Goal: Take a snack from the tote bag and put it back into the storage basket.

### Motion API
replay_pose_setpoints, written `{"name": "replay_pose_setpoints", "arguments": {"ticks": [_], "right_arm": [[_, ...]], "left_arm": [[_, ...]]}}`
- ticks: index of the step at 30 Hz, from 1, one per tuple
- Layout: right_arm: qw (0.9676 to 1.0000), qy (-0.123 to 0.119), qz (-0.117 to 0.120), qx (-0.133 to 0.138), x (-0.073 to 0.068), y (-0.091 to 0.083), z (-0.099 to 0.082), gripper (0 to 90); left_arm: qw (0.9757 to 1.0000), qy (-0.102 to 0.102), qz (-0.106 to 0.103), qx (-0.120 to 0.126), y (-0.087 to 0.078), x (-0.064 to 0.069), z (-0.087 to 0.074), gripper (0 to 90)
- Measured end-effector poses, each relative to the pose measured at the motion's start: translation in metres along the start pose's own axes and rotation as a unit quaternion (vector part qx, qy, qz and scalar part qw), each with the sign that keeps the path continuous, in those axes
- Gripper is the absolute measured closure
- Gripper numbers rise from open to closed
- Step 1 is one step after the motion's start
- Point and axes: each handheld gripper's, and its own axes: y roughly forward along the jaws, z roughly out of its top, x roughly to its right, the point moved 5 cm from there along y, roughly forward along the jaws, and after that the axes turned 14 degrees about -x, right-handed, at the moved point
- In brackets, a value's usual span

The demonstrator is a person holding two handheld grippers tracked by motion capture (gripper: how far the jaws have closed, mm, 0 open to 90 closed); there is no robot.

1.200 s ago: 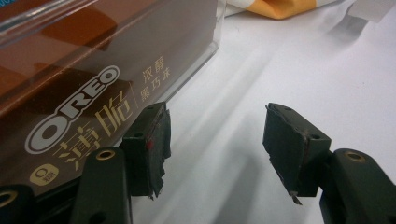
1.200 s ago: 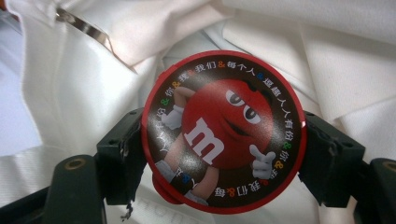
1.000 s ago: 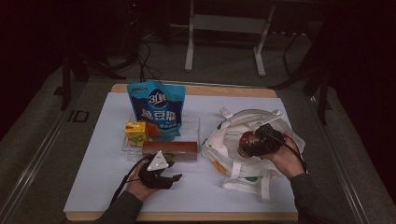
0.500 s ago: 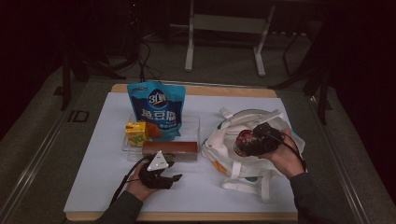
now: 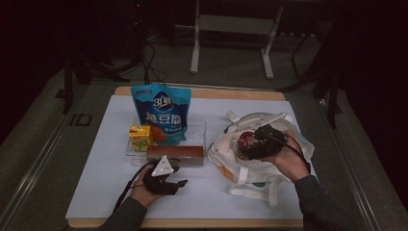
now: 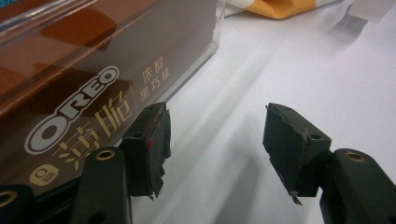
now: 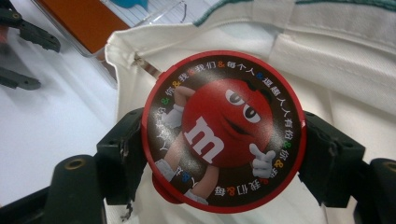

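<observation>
A: Right tool (image 7: 219, 140) has the round red candy tin (image 7: 223, 130) clamped between both pads, over the white cloth bag (image 5: 262, 163).

B: Left tool (image 6: 215, 140) sits half-open and empty on the bench (image 5: 96, 168), beside the biscuit box (image 6: 88, 79).

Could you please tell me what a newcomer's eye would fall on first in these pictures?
Probably the round red M&M's tin, clamped between the right gripper jaws above the white tote bag. Next, the tall blue snack bag standing at the table's middle, behind the brown Oreo box.
</observation>
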Motion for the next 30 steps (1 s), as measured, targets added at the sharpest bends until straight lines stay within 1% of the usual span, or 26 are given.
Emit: {"name": "replay_pose_setpoints", "arguments": {"ticks": [14,23,30], "right_arm": [[0.9997,-0.024,0.005,0.006,-0.014,-0.004,0.013,25.5],[0.9992,-0.039,0.007,0.006,-0.023,-0.007,0.023,25.5],[0.9988,-0.046,0.011,0.011,-0.029,-0.011,0.029,25.5]], "left_arm": [[1.0000,0.001,0.000,0.000,0.000,0.000,0.000,40.8],[1.0000,0.001,-0.001,0.000,0.000,0.000,0.000,40.8],[1.0000,0.002,-0.001,0.000,0.000,0.000,0.000,40.8]]}}
